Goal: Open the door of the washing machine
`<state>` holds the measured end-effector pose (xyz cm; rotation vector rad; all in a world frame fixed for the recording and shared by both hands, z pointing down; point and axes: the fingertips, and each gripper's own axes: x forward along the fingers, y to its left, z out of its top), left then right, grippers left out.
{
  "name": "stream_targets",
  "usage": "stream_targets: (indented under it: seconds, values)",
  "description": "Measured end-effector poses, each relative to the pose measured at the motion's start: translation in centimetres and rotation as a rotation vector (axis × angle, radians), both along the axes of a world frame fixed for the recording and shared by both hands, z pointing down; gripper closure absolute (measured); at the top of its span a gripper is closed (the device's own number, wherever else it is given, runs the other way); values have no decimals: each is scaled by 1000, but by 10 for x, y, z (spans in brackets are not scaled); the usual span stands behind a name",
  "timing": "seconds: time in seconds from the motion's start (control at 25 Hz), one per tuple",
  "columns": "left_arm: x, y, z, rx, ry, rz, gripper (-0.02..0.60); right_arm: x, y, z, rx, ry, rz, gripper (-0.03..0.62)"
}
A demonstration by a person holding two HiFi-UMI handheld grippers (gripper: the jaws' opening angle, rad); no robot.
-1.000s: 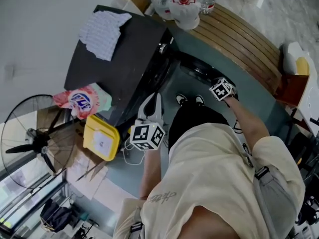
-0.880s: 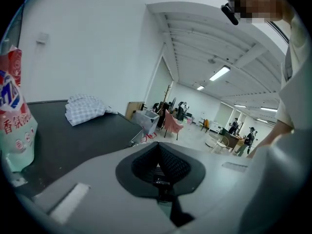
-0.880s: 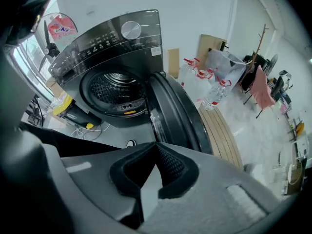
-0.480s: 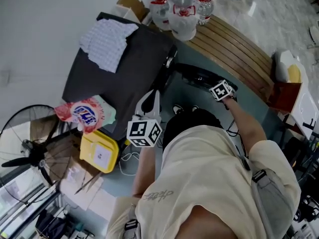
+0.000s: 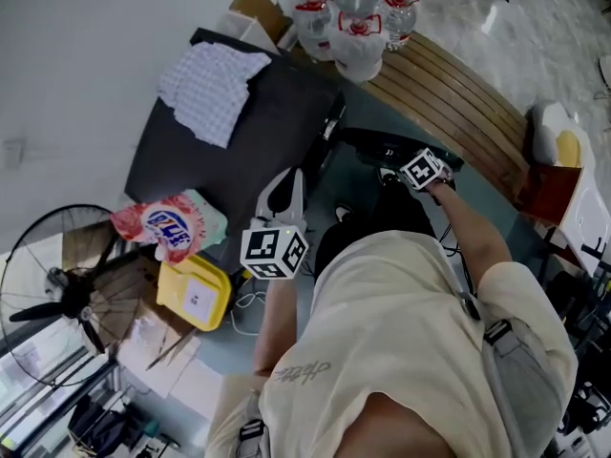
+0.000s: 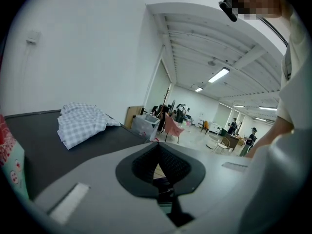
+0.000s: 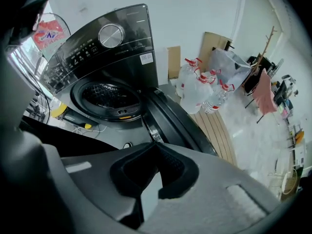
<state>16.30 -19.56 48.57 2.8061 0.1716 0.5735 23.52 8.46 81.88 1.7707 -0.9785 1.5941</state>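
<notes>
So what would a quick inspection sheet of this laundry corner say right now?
Surface: grey floor; checked cloth lies on top of the machine.
Job's things: washing machine, door swung open, drum showing.
Clutter: detergent bag, yellow box, water bottles.
Grippers: left gripper shut, empty; right gripper shut, empty.
Cables: white cable on the floor by the yellow box.
Surroundings: fan, wooden bench, white wall.
</notes>
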Motion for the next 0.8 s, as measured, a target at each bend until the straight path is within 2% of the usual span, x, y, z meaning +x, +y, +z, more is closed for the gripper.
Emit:
stream_targets:
  seconds: [0.08,0.16,0.24,0.4,0.72,0.8]
  values:
    - [7,0,-1,3,-6,-27,563,1,-7,0,41,-28,-30,592]
    - [14,2,-2,1,-11,-59,563,-2,-30,-2,163,-90,-62,592]
    - [23,6,-5,-2,-12,-88,563,7,-40,-6,226,-104,-107,592]
    - [43,18,-7,4,-12,-121,563,50,-43,-12,216,17,-236,592]
    - [67,32,-8,17,-24,-208,563,73,-57,-15,269,-39,-319,592]
    - [70,34,-9,25,-24,-227,563,84,-57,-14,269,-24,-339,592]
